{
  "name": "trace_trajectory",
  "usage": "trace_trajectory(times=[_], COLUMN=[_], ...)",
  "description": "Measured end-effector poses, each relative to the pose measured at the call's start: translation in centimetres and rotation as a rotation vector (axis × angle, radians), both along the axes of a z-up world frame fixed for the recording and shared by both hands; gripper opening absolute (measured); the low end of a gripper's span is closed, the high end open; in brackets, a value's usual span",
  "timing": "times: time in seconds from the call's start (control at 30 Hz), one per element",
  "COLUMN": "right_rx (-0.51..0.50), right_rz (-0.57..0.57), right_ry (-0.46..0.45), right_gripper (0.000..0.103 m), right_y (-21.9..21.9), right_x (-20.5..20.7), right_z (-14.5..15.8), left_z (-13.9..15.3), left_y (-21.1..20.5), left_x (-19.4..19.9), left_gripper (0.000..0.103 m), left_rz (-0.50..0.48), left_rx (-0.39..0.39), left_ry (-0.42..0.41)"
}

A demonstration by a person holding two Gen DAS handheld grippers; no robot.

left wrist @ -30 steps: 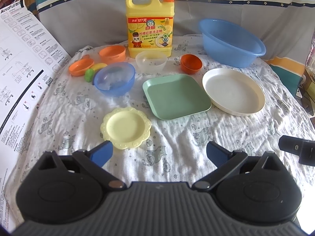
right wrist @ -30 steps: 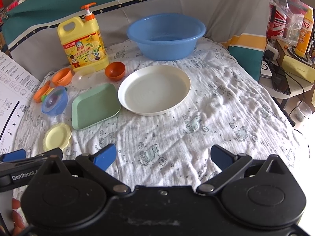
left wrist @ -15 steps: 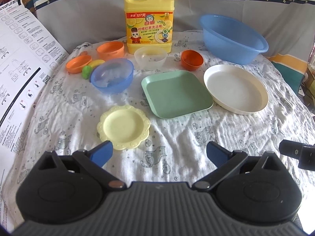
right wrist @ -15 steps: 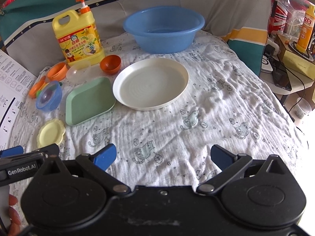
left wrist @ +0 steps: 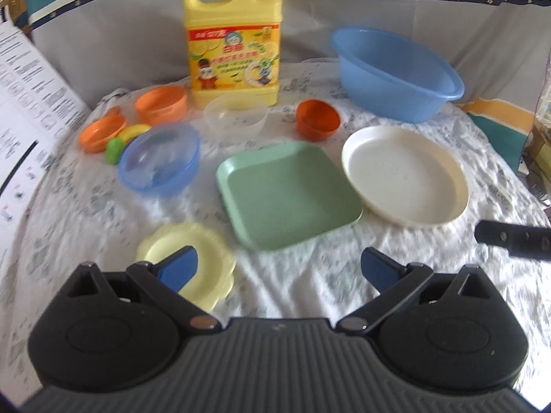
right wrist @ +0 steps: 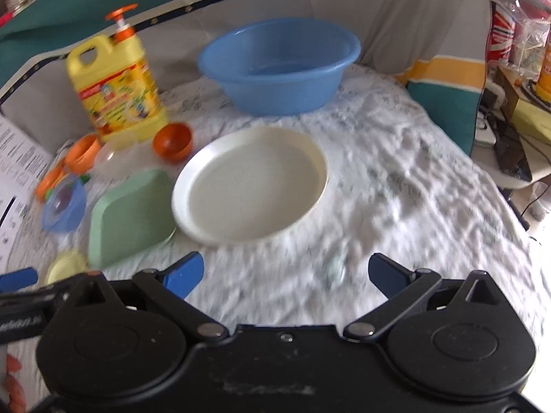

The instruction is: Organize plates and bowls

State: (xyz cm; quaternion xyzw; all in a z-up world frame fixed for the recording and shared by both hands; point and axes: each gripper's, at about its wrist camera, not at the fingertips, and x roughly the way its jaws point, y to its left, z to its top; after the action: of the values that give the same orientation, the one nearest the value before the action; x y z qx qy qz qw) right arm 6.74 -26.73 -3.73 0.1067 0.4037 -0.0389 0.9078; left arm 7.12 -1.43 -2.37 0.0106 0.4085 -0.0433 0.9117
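Both grippers, left [left wrist: 277, 268] and right [right wrist: 286, 273], are hovering wide and empty near the table's front edge; the yellow plate [left wrist: 210, 261] is lying under the left finger, risking pinching cloth [right wrist: 396, 189].

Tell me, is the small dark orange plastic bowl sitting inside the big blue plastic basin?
No, the small dark orange plastic bowl sits on the white printed cloth, apart from the big blue plastic basin, left of it.
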Motion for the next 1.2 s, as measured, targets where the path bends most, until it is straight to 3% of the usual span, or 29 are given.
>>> trace_trajectory(times=[0.13, 0.4, 0.47, 0.63, 0.83, 0.97, 1.13, 1.2], right_rx=[-0.014, -0.016, -0.024, -0.036, -0.041, -0.032, -0.047, -0.060], right_rz=[-0.049, -0.133, -0.137, -0.116, -0.141, -0.143, -0.134, -0.124], right_ry=[-0.019, 0.033, 0.039, 0.045, 0.051, 0.048, 0.044, 0.039], right_gripper=[0.102, 0.059, 0.040, 0.024, 0.023, 0.023, 0.029, 0.030], right_y=[-1.1, -3.3, -3.8, -4.5, -7.5, -8.9, -9.1, -8.9], right_x=[3.1, 9.0, 9.7, 9.9, 8.1, 7.5, 6.8, 6.6], right_z=[-0.5, -4.4, -5.5, -6.5, -6.5, -6.7, -6.6, -6.5], left_z=[-0.5, -1.5, -1.7, -2.0, -2.3, -3.1, -4.0, -4.5], left_y=[-0.6, -2.6, -3.3, -5.2, -8.7, -11.7, -13.7, -13.9], left_x=[2.1, 6.0, 6.9, 8.6, 10.4, 12.0, 13.4, 13.9], left_gripper=[0.103, 0.103, 0.103, 0.103, 0.099, 0.082, 0.080, 0.073], left_rz=[-0.022, -0.067, -0.079, -0.120, -0.201, -0.268, -0.304, -0.305], left_rx=[-0.006, 0.024, 0.032, 0.044, 0.046, 0.047, 0.046, 0.039], left_ry=[0.001, 0.005, 0.006, 0.005, 0.005, 0.035, 0.073, 0.097])
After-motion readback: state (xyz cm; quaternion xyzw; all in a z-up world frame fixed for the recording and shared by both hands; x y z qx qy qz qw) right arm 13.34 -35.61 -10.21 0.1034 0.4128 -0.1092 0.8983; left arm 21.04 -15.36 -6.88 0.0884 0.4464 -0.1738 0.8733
